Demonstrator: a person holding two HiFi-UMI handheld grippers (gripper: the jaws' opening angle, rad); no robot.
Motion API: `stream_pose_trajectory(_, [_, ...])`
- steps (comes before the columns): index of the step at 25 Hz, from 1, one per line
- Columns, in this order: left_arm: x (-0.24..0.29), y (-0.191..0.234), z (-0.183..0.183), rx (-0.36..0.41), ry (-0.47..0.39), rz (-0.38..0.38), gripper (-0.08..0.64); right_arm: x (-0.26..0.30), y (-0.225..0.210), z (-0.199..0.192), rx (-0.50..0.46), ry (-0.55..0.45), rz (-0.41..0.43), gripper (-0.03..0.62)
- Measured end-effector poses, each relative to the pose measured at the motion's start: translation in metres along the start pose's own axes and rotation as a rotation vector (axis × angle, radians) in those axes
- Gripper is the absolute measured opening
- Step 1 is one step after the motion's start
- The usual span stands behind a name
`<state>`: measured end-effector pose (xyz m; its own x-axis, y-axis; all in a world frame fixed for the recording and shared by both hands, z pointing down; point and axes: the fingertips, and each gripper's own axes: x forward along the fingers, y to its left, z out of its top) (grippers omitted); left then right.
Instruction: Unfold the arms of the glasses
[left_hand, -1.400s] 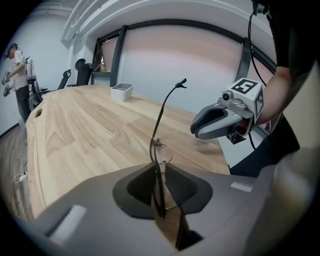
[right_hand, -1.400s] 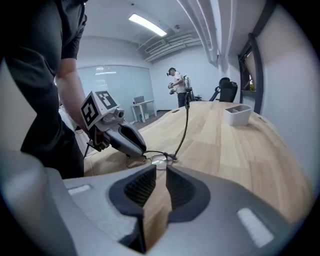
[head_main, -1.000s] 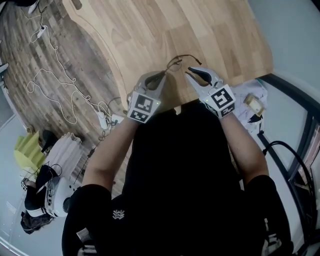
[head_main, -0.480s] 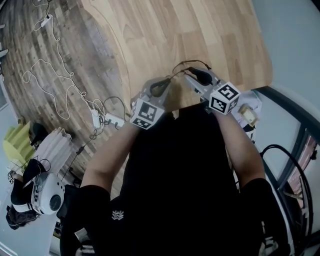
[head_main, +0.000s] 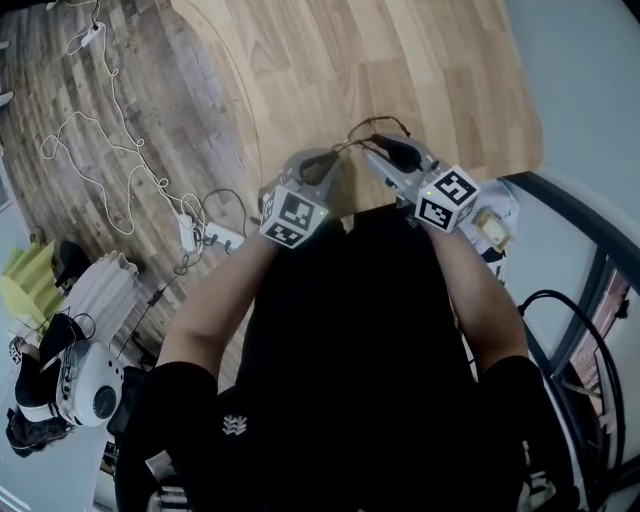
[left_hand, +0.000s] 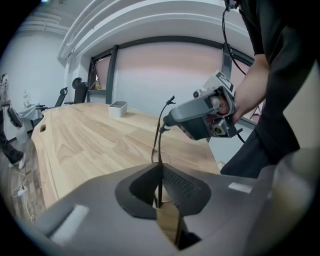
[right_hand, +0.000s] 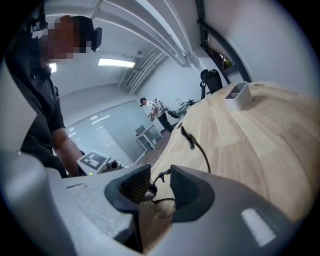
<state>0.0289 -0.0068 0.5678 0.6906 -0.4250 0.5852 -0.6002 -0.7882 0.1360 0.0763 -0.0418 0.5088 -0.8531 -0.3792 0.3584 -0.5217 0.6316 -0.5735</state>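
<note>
Clamping the glasses in left gripper jaws, right gripper jaws just opened wide, arm loose between

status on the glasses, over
Left tongs shut on glasses. Right tongs just opened, glasses wire between them, not clamped. Nothing in the way.

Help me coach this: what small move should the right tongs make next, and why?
Probably close the right tongs on the glasses arm: they have just been opening, with frame wire loose between them, while the left tongs pinch the frame.
</note>
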Motion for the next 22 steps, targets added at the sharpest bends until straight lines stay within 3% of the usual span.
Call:
stream_pose_trajectory(11, [-0.021, -0.003, -0.006, -0.005, 0.002, 0.036, 0.041, 0.008, 0.042, 0.011, -0.09, 0.035, 0.072, 0.124])
stream_pose_trajectory(22, [-0.06, -0.003, -0.014, -0.073, -0.054, 0.144, 0.042, 0.013, 0.076, 0.005, -0.155, 0.089, 0.15, 0.124])
